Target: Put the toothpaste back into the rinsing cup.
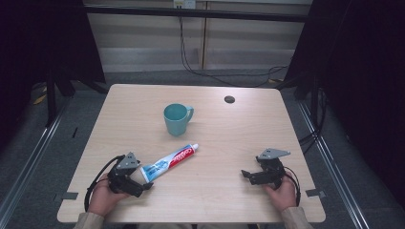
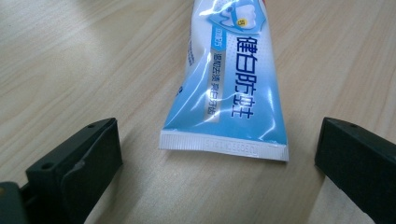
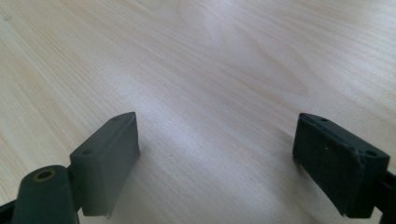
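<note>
A blue, white and red toothpaste tube point(image 1: 169, 162) lies flat on the wooden table, cap end toward the far right, crimped end toward me. My left gripper point(image 1: 143, 182) rests on the table just short of that crimped end, jaws wide apart. In the left gripper view the tube's crimped end point(image 2: 224, 146) lies ahead of the gap, touching neither jaw of the gripper point(image 2: 217, 154). A teal mug point(image 1: 176, 119) stands upright beyond the tube. My right gripper point(image 1: 248, 175) sits near the table's front right, open over bare wood point(image 3: 217, 154).
The light wooden table point(image 1: 229, 138) has a small dark round hole point(image 1: 229, 99) near its far edge. Dark frames and cables stand on the floor around the table. Hands hold both grippers at the front edge.
</note>
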`<state>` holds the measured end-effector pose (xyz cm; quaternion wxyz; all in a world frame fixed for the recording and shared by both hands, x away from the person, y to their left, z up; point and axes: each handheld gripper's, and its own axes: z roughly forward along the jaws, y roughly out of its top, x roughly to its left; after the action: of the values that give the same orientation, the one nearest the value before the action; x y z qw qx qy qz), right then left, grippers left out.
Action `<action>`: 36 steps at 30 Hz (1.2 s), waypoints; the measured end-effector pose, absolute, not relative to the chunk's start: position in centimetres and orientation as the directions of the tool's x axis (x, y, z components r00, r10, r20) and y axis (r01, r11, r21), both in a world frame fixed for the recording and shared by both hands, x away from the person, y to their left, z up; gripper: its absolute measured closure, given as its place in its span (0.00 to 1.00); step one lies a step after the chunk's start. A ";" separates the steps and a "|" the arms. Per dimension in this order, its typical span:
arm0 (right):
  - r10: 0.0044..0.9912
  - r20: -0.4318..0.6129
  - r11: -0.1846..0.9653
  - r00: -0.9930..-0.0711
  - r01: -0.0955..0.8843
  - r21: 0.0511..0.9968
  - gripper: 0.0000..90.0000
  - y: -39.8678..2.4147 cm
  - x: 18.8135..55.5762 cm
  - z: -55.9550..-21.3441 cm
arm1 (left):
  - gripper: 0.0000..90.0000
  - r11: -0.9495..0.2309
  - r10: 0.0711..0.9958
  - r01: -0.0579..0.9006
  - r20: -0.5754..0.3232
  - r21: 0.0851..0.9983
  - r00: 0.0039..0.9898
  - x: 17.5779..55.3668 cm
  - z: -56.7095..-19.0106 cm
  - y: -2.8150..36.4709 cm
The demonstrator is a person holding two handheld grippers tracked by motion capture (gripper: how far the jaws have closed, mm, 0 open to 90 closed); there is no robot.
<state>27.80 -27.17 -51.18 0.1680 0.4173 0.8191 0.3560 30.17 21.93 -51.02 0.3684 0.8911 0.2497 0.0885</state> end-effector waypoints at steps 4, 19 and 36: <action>0.803 0.022 0.398 -0.595 0.564 0.723 0.15 -27.2 27.8 -51.2 | 0.00 -0.604 0.510 0.380 -0.026 0.701 0.860 30.2 -51.0 21.9; 0.803 0.022 0.398 -0.595 0.564 0.724 0.15 -27.2 27.8 -51.2 | 0.23 -0.690 0.523 0.473 -0.075 0.548 0.849 31.2 -48.0 21.0; 0.803 0.022 0.398 -0.595 0.564 0.723 0.15 -27.2 27.8 -51.2 | 0.29 -0.819 0.453 0.445 -0.069 0.362 0.889 34.2 -46.6 15.1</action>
<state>27.81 -27.18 -51.18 0.1679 0.4174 0.8190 0.3561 34.23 15.08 -46.56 0.1875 0.9536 0.2354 0.0099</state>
